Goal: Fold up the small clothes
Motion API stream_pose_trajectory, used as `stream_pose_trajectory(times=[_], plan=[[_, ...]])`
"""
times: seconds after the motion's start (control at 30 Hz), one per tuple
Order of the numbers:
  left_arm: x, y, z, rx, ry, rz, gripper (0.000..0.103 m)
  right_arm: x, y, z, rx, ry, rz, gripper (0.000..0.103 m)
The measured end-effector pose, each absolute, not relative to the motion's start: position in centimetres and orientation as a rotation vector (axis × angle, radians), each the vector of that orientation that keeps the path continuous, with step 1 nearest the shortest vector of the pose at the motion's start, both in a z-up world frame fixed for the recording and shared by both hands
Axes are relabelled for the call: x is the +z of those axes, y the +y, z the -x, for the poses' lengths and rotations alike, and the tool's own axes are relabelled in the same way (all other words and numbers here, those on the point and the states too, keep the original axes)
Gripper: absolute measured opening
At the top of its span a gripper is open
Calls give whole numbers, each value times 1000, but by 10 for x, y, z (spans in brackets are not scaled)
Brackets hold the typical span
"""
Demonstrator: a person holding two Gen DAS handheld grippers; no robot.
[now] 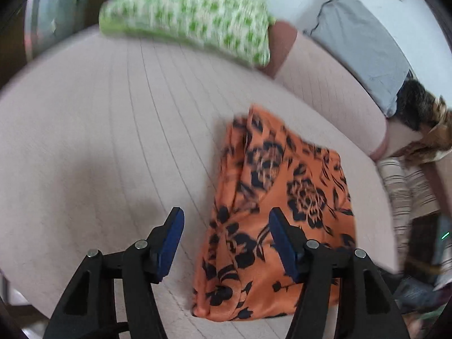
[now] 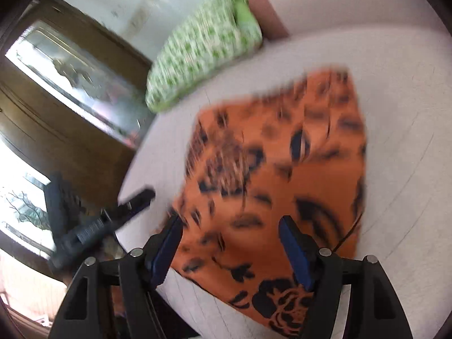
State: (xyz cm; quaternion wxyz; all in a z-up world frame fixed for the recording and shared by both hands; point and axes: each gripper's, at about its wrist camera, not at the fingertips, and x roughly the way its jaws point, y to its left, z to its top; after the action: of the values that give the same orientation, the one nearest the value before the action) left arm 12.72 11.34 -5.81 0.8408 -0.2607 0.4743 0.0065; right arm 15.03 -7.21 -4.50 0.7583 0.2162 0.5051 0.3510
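An orange garment with a black flower print (image 1: 271, 212) lies folded on the pale pink sofa seat (image 1: 99, 130). It also shows in the right wrist view (image 2: 276, 175), blurred by motion. My left gripper (image 1: 226, 220) is open and empty, above the garment's left edge. My right gripper (image 2: 230, 226) is open and empty, above the garment's near part. The left gripper (image 2: 113, 214) shows blurred at the left of the right wrist view, beside the seat edge.
A green and white checked cushion (image 1: 192, 14) lies at the back of the seat, also in the right wrist view (image 2: 203, 45). A grey cloth (image 1: 364, 45) drapes over the sofa back (image 1: 325, 84). Striped and patterned clothes (image 1: 406, 186) lie at the right. A wooden cabinet (image 2: 70, 130) stands left.
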Motion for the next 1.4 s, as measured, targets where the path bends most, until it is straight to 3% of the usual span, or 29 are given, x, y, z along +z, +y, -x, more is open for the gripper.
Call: stream_pose_trajectory(times=[0.07, 0.1, 0.13, 0.17, 0.2, 0.3, 0.4, 0.53, 0.57, 0.63, 0.67, 0.77, 0.83, 0.87, 0.9, 0.97, 1.07, 1.23, 1.3, 1.4], plan=[[-81, 112, -128, -15, 1113, 603, 62, -53, -69, -146, 766, 1084, -450, 74], [-92, 110, -128, -28, 1162, 613, 49, -54, -70, -144, 769, 1068, -453, 74], [-99, 110, -128, -47, 1165, 632, 46, -54, -71, -144, 773, 1070, -462, 75], [-98, 111, -127, -67, 1161, 652, 32, -55, -72, -144, 779, 1076, -467, 75], [-97, 112, -127, -86, 1166, 683, 26, -56, -73, -146, 783, 1086, -472, 75], [-106, 120, -122, -89, 1165, 788, 23, -57, -71, -150, 789, 1092, -474, 75], [-113, 136, -116, -80, 1172, 934, 27, -58, -72, -153, 797, 1096, -487, 75], [-70, 116, -122, -58, 1123, 680, 34, -61, -69, -160, 809, 1099, -500, 76], [-56, 114, -127, -56, 1080, 634, 43, -61, -70, -160, 814, 1100, -506, 76], [-44, 116, -145, -29, 1034, 566, 81, -61, -72, -159, 819, 1103, -513, 76], [-44, 117, -157, -21, 1029, 533, 83, -61, -72, -158, 821, 1103, -512, 76], [-70, 117, -190, -72, 1107, 514, 82, -61, -72, -157, 825, 1104, -523, 76], [-94, 121, -202, -104, 1141, 549, 58, -61, -73, -156, 826, 1103, -531, 76], [-108, 129, -204, -148, 1164, 652, 36, -62, -74, -156, 828, 1102, -537, 76], [-117, 140, -199, -153, 1153, 763, 30, -62, -74, -155, 831, 1102, -543, 76], [-125, 154, -192, -152, 1142, 887, 27, -62, -73, -154, 837, 1101, -545, 76], [-119, 153, -189, -133, 1134, 881, 29, -62, -70, -153, 838, 1102, -526, 76], [-74, 122, -191, -114, 1119, 561, 48, -62, -76, -157, 848, 1126, -567, 76], [-61, 126, -202, -119, 1061, 559, 63, -63, -78, -157, 852, 1123, -578, 76], [-67, 139, -222, -132, 1047, 660, 65, -62, -76, -154, 851, 1114, -553, 76]])
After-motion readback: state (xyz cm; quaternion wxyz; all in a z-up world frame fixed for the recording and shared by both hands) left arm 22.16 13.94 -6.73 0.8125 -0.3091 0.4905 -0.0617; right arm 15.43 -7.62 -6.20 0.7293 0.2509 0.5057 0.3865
